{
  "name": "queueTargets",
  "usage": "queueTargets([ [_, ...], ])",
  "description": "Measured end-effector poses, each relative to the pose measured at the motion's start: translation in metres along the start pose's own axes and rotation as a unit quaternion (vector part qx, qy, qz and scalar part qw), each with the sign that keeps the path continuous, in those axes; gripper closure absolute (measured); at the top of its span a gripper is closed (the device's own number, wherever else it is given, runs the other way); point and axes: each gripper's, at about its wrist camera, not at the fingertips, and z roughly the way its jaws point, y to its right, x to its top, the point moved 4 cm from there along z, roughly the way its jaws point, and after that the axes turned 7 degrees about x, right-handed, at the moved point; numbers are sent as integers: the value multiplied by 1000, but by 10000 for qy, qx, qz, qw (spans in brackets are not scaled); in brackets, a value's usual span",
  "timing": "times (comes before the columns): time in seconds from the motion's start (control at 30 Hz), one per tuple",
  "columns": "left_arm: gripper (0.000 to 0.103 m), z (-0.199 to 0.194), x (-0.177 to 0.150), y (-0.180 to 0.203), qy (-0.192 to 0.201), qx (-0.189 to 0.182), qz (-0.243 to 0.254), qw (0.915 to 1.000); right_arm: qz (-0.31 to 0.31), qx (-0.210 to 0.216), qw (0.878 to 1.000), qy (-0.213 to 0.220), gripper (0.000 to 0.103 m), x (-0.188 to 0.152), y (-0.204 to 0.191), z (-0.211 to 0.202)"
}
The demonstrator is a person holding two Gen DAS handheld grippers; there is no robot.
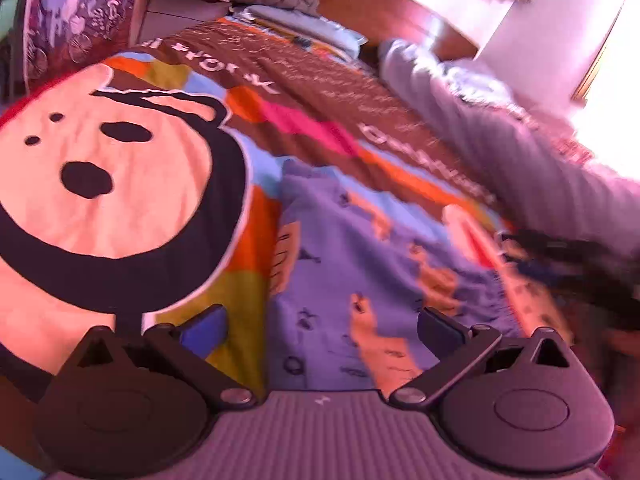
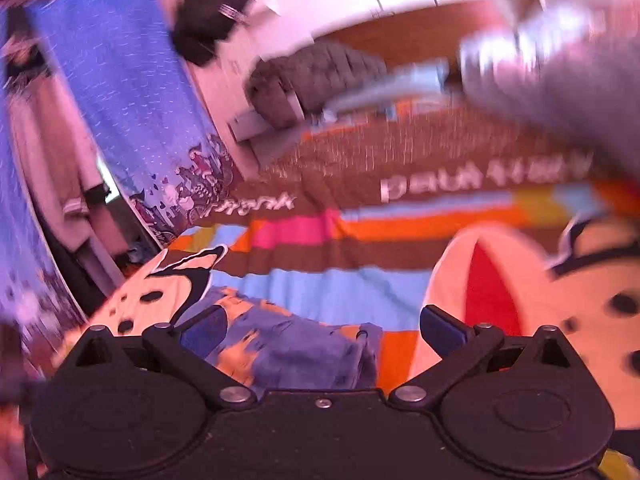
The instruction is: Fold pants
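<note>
Here, both tools, left (image 1: 322, 326) and right (image 2: 322, 328), gape empty over blue printed fabric pants (image 1: 360, 248) at lower centre; gripping matching hems squarely should fold them evenly.

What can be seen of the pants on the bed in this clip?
The pants are small, of soft blue-purple fabric printed with orange animal shapes and dark marks. They lie rumpled and mostly flat on the colourful bedspread, nothing gripping them. The right wrist view shows a bunched edge just ahead of open jaws.

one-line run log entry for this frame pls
task: fold pants | left tool: open, empty | right tool: open, empty | pants: on bedspread, ungrasped
</note>
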Motion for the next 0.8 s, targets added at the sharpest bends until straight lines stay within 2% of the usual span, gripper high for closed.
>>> queueTargets([
  [0.07,0,1,1,-2,-7,-189,-106,9998,379,329,9982,-340,1,2,19,30],
  [0.17,1,3,1,-5,-26,-597,-294,9978,844,519,9918,-805,1,-14,37,60],
  [0.2,3,5,1,-6,-34,-674,-363,9971,1003,677,9895,-789,1,-24,41,63],
  [0.23,5,5,1,-7,-33,-688,-406,9968,945,742,9912,-554,1,-28,40,57],
  [0.3,17,6,2,-8,-32,-696,-462,9965,1066,929,9887,-490,1,-33,39,50],
  [0.37,23,9,2,-9,-53,-645,-495,9967,1203,1126,9851,-488,2,-37,39,45],
  [0.43,33,10,2,-11,-65,-583,-552,9968,1143,926,9880,-472,18,-39,36,43],
  [0.47,42,11,2,-13,-76,-552,-615,9965,1099,751,9900,-462,26,-40,35,42],
  [0.5,50,12,3,-15,-89,-525,-684,9962,1089,639,9910,-442,45,-40,35,41],
  [0.53,55,13,3,-18,-107,-496,-774,9957,1135,541,9911,-428,54,-42,36,40],
  [0.57,67,14,3,-21,-123,-452,-859,9952,1205,447,9910,-387,56,-43,36,38],
  [0.63,76,16,4,-24,-183,-393,-978,9943,1276,393,9905,-342,62,-44,37,36],
  [0.67,84,16,5,-25,-223,-438,-1030,9935,1298,357,9903,-350,62,-44,36,36],
  [0.73,85,14,9,-25,-260,-546,-1079,9923,1350,317,9896,-377,69,-44,32,36],
  [0.8,87,11,15,-22,-229,-498,-972,9938,1400,214,9895,-297,75,-40,24,30],
])
